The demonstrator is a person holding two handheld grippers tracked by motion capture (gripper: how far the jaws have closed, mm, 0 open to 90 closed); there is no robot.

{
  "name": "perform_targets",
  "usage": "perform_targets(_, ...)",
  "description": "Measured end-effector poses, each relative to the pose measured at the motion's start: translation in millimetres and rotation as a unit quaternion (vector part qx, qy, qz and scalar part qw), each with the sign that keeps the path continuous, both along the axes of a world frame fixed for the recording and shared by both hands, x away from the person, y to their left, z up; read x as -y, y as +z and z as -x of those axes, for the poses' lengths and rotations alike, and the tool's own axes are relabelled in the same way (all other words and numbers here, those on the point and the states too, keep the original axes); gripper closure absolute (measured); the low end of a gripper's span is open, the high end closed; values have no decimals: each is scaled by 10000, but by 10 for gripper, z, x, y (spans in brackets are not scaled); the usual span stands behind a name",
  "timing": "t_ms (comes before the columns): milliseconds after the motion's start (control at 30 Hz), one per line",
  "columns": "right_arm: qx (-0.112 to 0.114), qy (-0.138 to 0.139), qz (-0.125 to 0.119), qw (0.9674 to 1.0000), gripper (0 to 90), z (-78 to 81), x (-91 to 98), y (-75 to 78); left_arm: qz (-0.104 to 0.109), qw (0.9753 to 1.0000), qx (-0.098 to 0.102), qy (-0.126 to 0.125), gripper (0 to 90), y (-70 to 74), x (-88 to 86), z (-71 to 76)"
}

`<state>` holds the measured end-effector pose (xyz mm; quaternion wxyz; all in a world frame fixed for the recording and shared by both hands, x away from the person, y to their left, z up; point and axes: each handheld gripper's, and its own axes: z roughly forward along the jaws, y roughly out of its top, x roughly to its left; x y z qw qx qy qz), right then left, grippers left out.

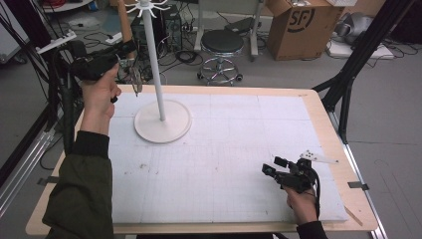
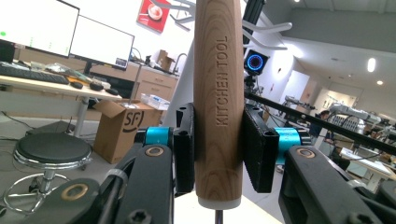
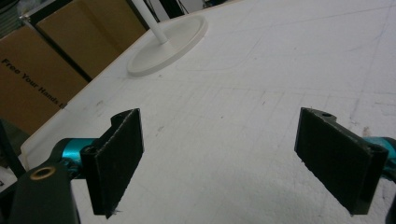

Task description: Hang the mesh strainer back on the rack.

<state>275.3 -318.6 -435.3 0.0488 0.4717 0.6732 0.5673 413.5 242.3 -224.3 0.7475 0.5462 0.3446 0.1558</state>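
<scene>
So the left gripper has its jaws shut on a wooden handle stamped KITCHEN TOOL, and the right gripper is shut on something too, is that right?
Not quite. The right gripper is open: the right gripper view shows its two black jaws standing wide apart over the white table mat with nothing between them. The rest holds: the left gripper is shut on the wooden handle stamped KITCHEN TOOL.

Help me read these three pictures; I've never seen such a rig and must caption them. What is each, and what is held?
A person at a table holds a two-jaw gripper in each hand. The high view looks down from above; each gripper view rides on one gripper, looking along its jaws. The left gripper is raised beside a white hook stand and is shut on a wooden handle marked KITCHEN TOOL, with a wire utensil end hanging below. The right gripper rests low over the white mat, jaws open, holding nothing.
</scene>
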Motion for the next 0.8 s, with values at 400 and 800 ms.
perform_targets(400,33,5,-24,10000,145,4,16,-1,7,9999,-89,54,682,-124,48,-26)
perform_targets(800,51,-8,0,10000,145,-2,4,0,-11,9993,-105,348,557,-124,44,-18)
